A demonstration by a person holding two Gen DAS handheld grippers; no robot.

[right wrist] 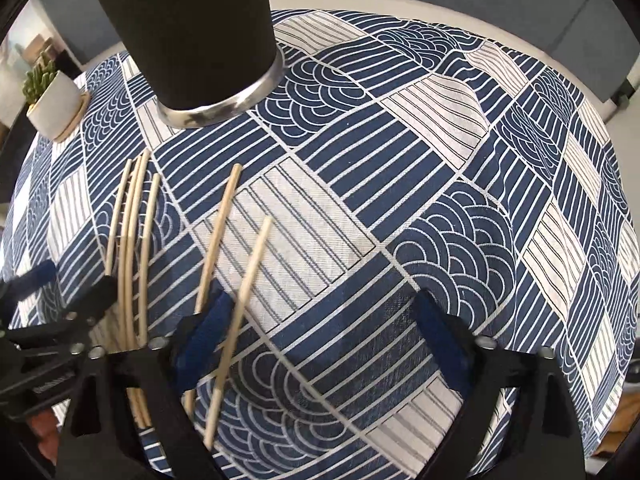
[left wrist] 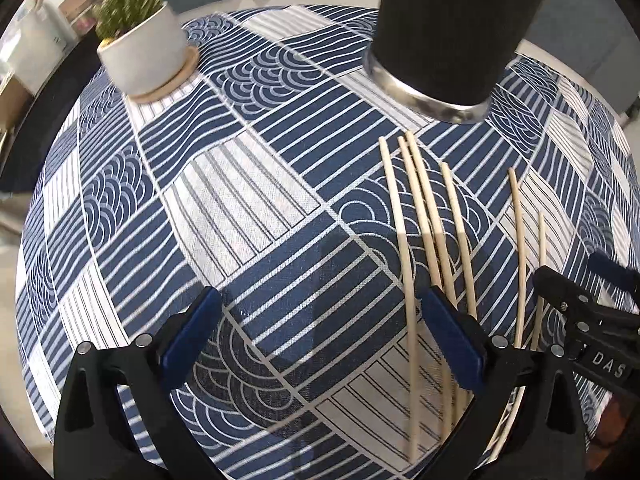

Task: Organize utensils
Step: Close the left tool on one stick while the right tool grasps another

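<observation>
Left wrist view: left gripper (left wrist: 320,340) spread wide, empty, over patterned tablecloth (left wrist: 248,208); six chopsticks (left wrist: 430,216) lying flat near black tumbler (left wrist: 452,28). Right gripper (right wrist: 324,320) likewise spread, empty, two chopsticks (right wrist: 218,236) beside its left finger.

Six chopsticks (left wrist: 434,216), one tumbler (left wrist: 452,28), one plant (left wrist: 140,36)

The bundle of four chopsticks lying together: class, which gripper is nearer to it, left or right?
Left. The left gripper hangs right over the four-chopstick bundle, one finger across it. The right gripper sits further off, beside the two separate chopsticks.
</observation>
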